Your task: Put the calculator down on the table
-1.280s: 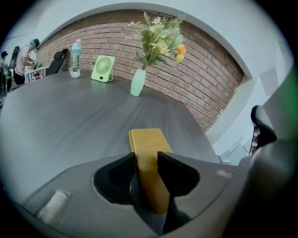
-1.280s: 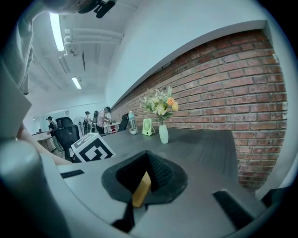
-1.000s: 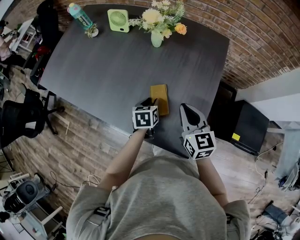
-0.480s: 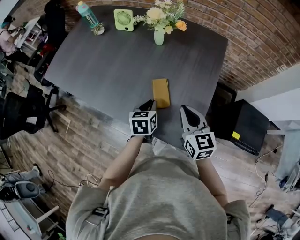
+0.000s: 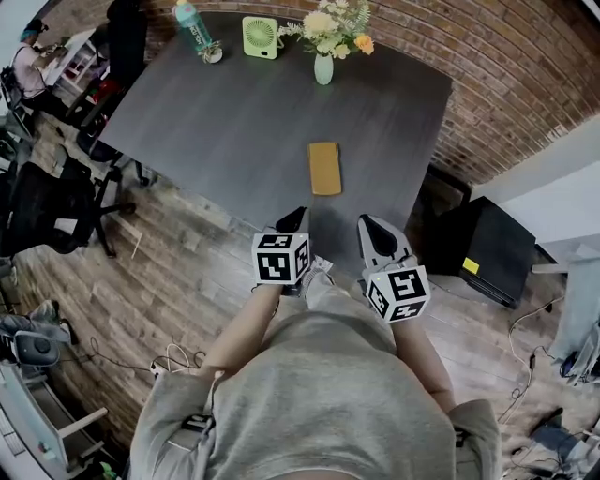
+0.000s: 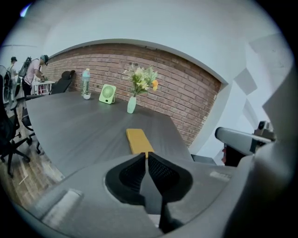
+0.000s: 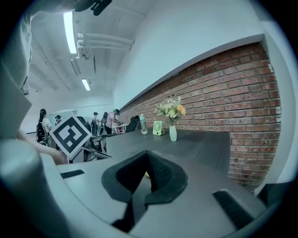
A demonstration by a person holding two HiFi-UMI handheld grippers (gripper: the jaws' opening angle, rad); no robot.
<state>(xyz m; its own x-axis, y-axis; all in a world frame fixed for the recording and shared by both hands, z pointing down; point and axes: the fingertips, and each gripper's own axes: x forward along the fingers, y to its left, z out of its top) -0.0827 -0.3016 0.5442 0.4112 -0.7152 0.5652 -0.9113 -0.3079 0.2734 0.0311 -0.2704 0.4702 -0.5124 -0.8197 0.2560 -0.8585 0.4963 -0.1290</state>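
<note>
The calculator [image 5: 324, 169], a flat yellow slab, lies on the dark table [image 5: 234, 112] near its right front part, apart from both grippers. In the left gripper view the calculator [image 6: 138, 141] rests just beyond the jaw tips. My left gripper [image 5: 298, 220] hangs over the table's front edge; its jaws are closing and meet at the tips [image 6: 145, 155] with nothing between them. My right gripper [image 5: 367, 227] is level beside it, shut and empty [image 7: 148, 155].
At the table's far edge stand a vase of flowers [image 5: 324, 66], a small green fan [image 5: 261, 37] and a bottle [image 5: 193, 26]. A black office chair [image 5: 37, 206] is at the left, a black cabinet [image 5: 487, 248] at the right by the brick wall.
Both grippers have drawn back from the calculator toward the person. The left jaws, open beside the calculator before, have come together. The calculator stays flat on the table.
</note>
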